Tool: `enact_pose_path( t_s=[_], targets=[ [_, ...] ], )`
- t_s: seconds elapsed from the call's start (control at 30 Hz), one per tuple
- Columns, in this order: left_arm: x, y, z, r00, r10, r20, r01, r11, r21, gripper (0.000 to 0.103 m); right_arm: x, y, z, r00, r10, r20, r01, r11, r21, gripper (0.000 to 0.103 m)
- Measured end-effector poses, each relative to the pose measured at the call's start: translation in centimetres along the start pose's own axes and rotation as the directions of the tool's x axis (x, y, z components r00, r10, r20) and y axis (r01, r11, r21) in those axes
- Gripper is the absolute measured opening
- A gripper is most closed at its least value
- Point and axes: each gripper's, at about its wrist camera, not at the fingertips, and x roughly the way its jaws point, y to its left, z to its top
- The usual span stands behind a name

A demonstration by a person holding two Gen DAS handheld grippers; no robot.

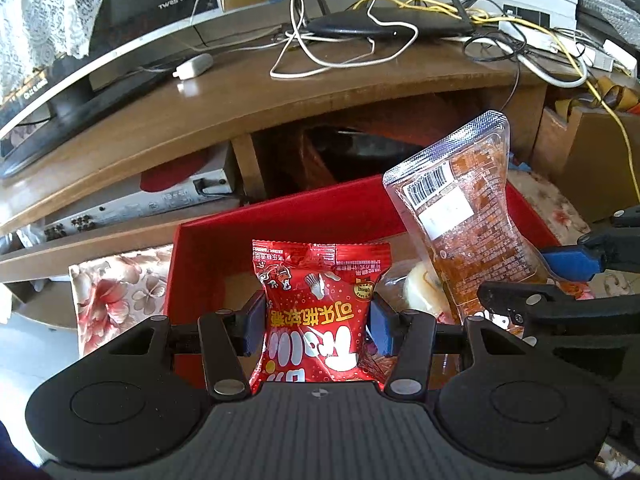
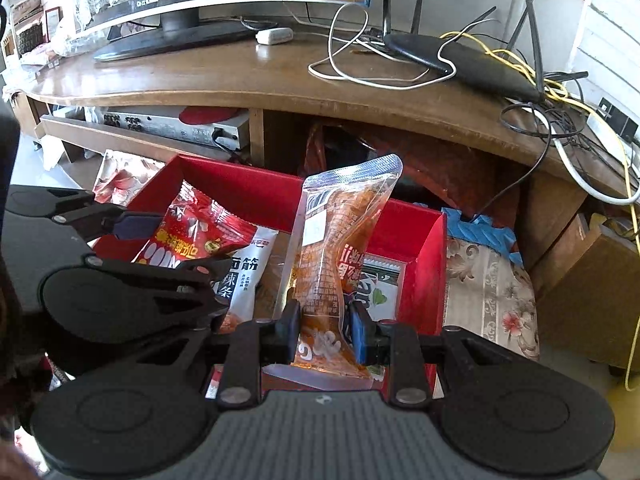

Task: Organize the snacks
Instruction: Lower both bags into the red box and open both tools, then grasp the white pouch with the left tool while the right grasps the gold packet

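I've got the left tool clamped on the red candy bag & the right tool pinched on the clear spicy-strip pouch, both over the red box, so I lower each into a free gap w/o crushing packs below, then let go.

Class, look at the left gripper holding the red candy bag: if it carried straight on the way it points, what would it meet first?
Most likely the red box: the left gripper, shut on the red candy bag, points down into the box. Whether floor or far wall comes first is unclear.
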Motion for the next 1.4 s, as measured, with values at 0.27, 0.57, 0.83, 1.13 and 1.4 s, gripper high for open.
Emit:
enact_pose_path(
  t_s=[0.27, 0.57, 0.83, 1.13, 1.4],
  targets=[
    [1.0, 0.1, -0.2, 1.000, 0.009, -0.029, -0.010, 1.000, -0.007, 0.060, 1.6, 0.1, -0.2, 1.000, 0.001, -0.024, -0.001, 1.000, -0.006, 0.021],
    [1.0, 0.0, -0.4, 0.999, 0.020, -0.026, -0.021, 1.000, -0.010, 0.061, 2.0, 0.0, -0.3, 1.000, 0.006, -0.025, -0.006, 1.000, 0.002, 0.023],
    [0.8, 0.0, -0.3, 1.000, 0.023, -0.018, -0.023, 1.000, -0.009, 0.063, 1.8, -0.2, -0.3, 1.000, 0.002, -0.017, -0.002, 1.000, 0.001, 0.023],
    [0.1, -0.2, -0.5, 1.000, 0.019, -0.007, -0.019, 1.000, 0.006, 0.068, 0.9, -0.5, -0.2, 1.000, 0.001, 0.012, -0.002, 1.000, 0.024, 0.023],
    [-3.2, 0.6, -1.3, 0.999, 0.002, 0.033, -0.002, 1.000, -0.006, 0.071, -1.2, -0.6, -0.8, 0.999, 0.006, 0.035, -0.008, 0.999, 0.037, 0.027]
  ],
)
